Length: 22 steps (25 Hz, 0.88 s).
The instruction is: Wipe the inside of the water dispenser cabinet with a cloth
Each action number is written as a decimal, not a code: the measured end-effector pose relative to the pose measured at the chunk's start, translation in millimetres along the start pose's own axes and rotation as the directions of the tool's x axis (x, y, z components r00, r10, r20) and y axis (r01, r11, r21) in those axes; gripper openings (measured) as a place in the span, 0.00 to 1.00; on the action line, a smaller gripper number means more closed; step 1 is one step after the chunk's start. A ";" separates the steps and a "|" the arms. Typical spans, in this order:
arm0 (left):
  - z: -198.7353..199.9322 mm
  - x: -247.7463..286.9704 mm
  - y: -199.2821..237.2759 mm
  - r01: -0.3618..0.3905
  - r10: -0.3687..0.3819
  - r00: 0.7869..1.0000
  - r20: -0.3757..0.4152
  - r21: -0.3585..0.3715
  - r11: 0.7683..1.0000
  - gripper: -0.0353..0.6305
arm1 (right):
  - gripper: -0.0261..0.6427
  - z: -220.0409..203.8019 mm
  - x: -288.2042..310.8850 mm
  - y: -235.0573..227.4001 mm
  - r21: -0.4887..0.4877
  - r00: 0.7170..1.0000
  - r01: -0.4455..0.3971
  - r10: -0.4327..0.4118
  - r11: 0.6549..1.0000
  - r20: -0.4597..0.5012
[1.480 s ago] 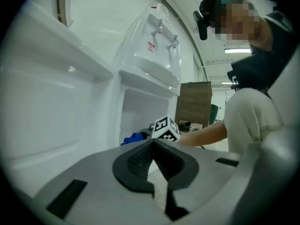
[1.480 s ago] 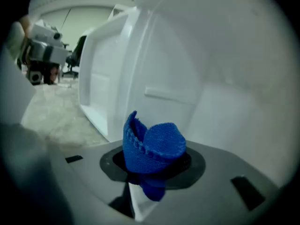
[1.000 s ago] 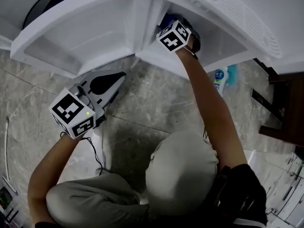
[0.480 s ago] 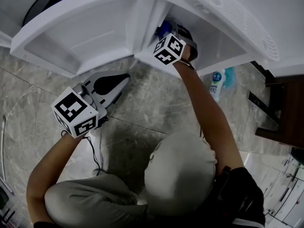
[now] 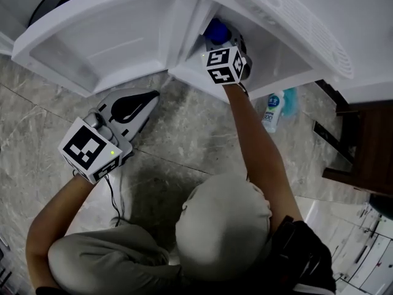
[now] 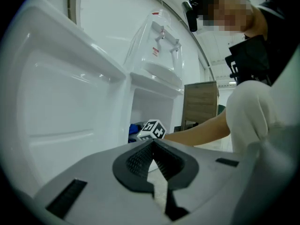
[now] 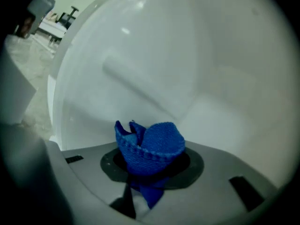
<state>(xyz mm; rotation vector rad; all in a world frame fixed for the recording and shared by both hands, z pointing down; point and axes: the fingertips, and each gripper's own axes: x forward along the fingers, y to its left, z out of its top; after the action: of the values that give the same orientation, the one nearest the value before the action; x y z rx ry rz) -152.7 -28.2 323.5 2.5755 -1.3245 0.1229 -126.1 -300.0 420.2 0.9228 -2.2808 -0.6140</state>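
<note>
The white water dispenser cabinet (image 5: 279,57) stands with its door (image 5: 104,42) swung wide to the left. My right gripper (image 5: 216,40) reaches into the cabinet's opening, shut on a bunched blue cloth (image 5: 213,31). The right gripper view shows that cloth (image 7: 151,146) bulging between the jaws (image 7: 150,167) in front of the white inner wall (image 7: 187,69). My left gripper (image 5: 152,95) hovers over the floor below the door, shut and empty. In the left gripper view its jaws (image 6: 153,145) meet, pointing at the cabinet opening (image 6: 152,109).
A spray bottle (image 5: 272,110) and something teal (image 5: 290,97) lie on the marble floor right of the cabinet. Dark wooden furniture (image 5: 362,146) stands at the right edge. A cable (image 5: 113,195) trails on the floor by the person's knee.
My right gripper has moved up and a little left at the cabinet opening with the cloth, which now shows more. The left gripper has hardly shifted.
</note>
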 end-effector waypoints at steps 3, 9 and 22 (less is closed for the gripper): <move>1.5 0.6 -3.5 -0.001 0.001 1.000 0.002 0.013 1.000 0.06 | 0.22 41.5 -35.8 -36.1 0.150 0.975 0.140 -0.163 0.979 0.152; 6.7 1.1 -7.5 0.003 -0.003 1.000 -0.001 0.024 1.000 0.06 | 0.22 132.8 -110.2 -83.8 0.439 0.791 0.181 -0.395 0.880 0.467; 9.1 0.1 -11.6 0.011 -0.011 1.000 0.001 0.037 0.999 0.06 | 0.22 137.5 -88.5 -109.4 0.527 0.777 0.195 -0.458 0.827 0.431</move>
<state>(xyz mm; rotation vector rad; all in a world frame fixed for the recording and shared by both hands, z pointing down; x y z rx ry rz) -143.6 -24.1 312.7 2.6133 -1.3200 0.1458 -117.1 -280.3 224.7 1.5878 -2.8719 -0.5403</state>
